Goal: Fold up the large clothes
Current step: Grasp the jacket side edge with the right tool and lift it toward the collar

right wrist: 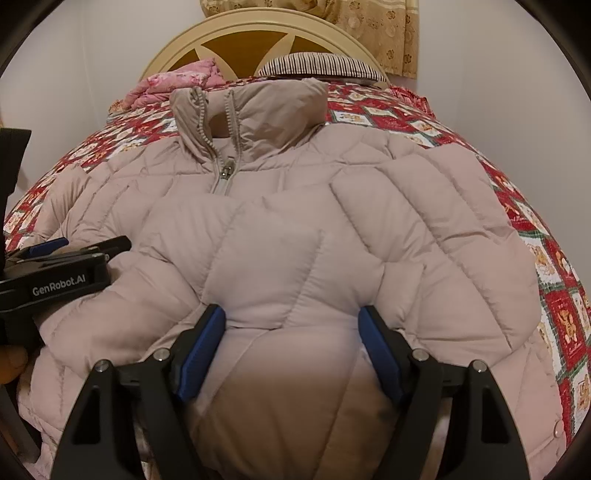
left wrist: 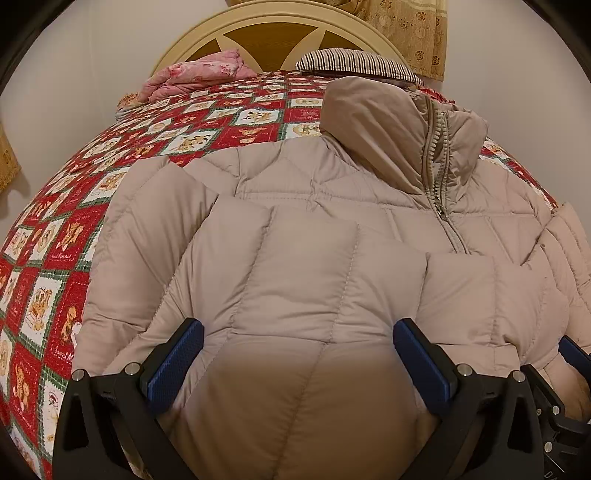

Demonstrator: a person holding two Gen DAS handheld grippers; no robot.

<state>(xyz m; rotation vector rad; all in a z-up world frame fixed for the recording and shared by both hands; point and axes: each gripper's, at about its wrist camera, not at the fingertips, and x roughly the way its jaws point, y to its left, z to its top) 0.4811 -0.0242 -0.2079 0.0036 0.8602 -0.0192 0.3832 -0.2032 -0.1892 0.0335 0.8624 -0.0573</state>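
A beige quilted puffer jacket (left wrist: pixel 314 221) lies front up on the bed, collar and zipper toward the headboard; it fills the right wrist view too (right wrist: pixel 295 206). Its lower part is folded up over the body. My left gripper (left wrist: pixel 298 350) has its blue pads wide apart with a thick bulge of jacket fabric between them. My right gripper (right wrist: pixel 291 332) stands the same way, jaws apart around a bulge of the jacket's folded hem. The left gripper's body (right wrist: pixel 55 273) shows at the left of the right wrist view, resting on the jacket.
The bed has a red, white and green patchwork quilt (left wrist: pixel 74 206). A pink folded blanket (left wrist: pixel 199 74) and a striped pillow (left wrist: pixel 354 62) lie by the cream headboard (left wrist: pixel 273 22). A patterned curtain (left wrist: pixel 410 29) hangs behind. Walls stand close on the left.
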